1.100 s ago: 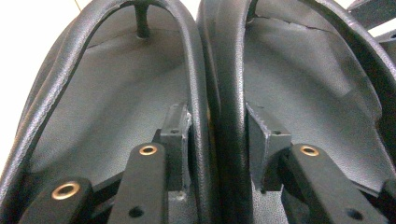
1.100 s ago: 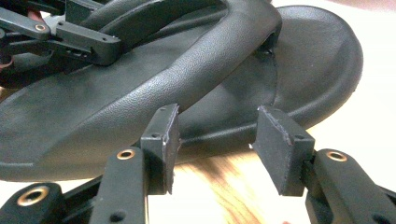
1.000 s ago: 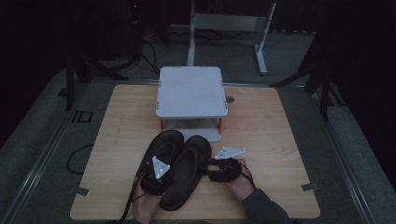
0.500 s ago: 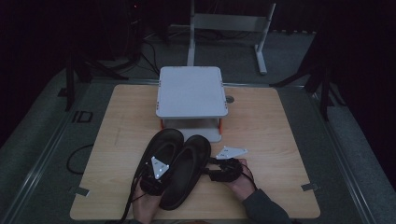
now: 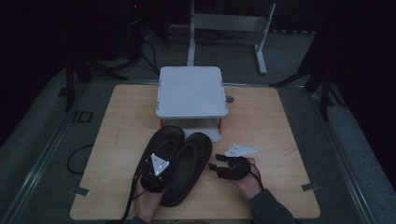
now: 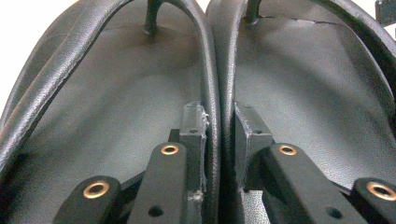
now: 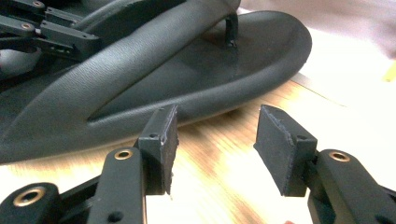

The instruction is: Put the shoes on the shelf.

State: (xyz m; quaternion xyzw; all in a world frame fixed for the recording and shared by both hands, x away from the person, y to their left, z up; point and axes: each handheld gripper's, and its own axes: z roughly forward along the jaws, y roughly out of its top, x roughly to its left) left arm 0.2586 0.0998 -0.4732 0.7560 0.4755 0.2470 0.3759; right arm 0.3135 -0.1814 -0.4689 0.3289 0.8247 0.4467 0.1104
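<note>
A pair of black flip-flops (image 5: pixel 180 163) lay side by side near the tabletop's (image 5: pixel 280 126) near edge, toes toward a white two-tier stand (image 5: pixel 190 93) just beyond them. The left gripper (image 6: pixel 219 135) had just been closing, and its fingers (image 6: pixel 194 135) pinched the two adjoining straps together. The right gripper (image 7: pixel 212 149) hung beside the right sandal's outer edge, fingers (image 7: pixel 163 140) apart and holding nothing. The sandals looked light, soft and bendy, with grained straps offering the surest hold; lifted by the straps alone, the soles would likely sag. The stand crowded any forward move.
</note>
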